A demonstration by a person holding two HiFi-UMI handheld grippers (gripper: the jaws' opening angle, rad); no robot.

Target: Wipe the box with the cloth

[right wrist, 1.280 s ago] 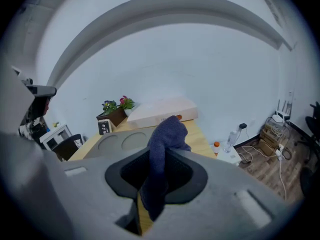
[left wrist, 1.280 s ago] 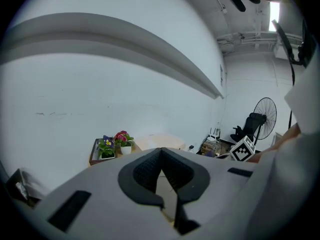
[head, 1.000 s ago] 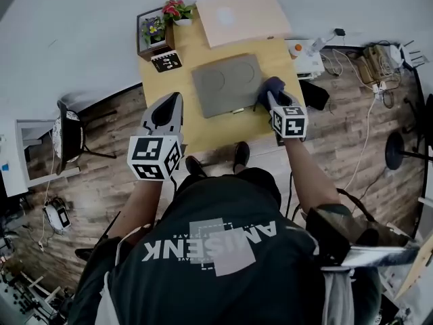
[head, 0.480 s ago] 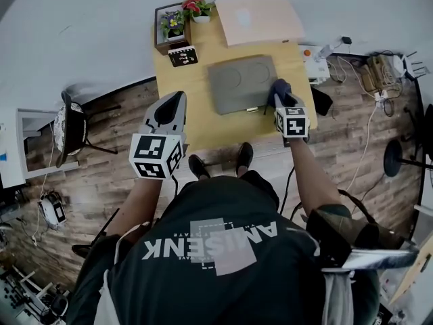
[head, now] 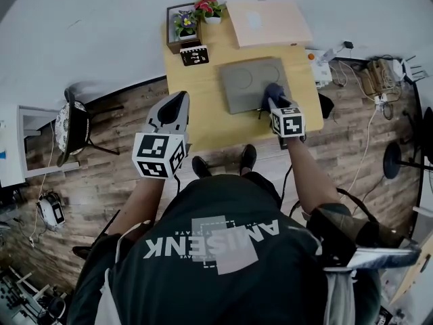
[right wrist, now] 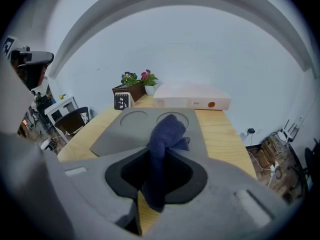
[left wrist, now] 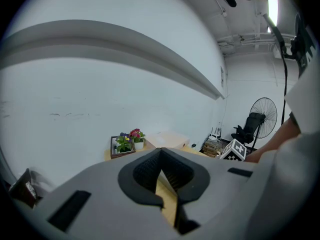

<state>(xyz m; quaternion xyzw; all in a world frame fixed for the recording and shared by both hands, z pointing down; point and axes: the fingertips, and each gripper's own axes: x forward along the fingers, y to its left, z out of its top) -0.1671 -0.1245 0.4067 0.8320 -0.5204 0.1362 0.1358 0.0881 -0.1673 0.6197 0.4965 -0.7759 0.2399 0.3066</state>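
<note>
Clenching the dark blue cloth (right wrist: 167, 129) above the grey foam mat (right wrist: 125, 134), the right gripper (head: 272, 100) has the pale flat box (right wrist: 192, 102) lying crosswise at twelve o'clock, while the empty, closed left gripper (left wrist: 160, 153) hangs well back at the box's seven o'clock.

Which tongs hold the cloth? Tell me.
The right tongs, clamped on the dark blue cloth over the grey box. The left tongs are shut on nothing.
</note>
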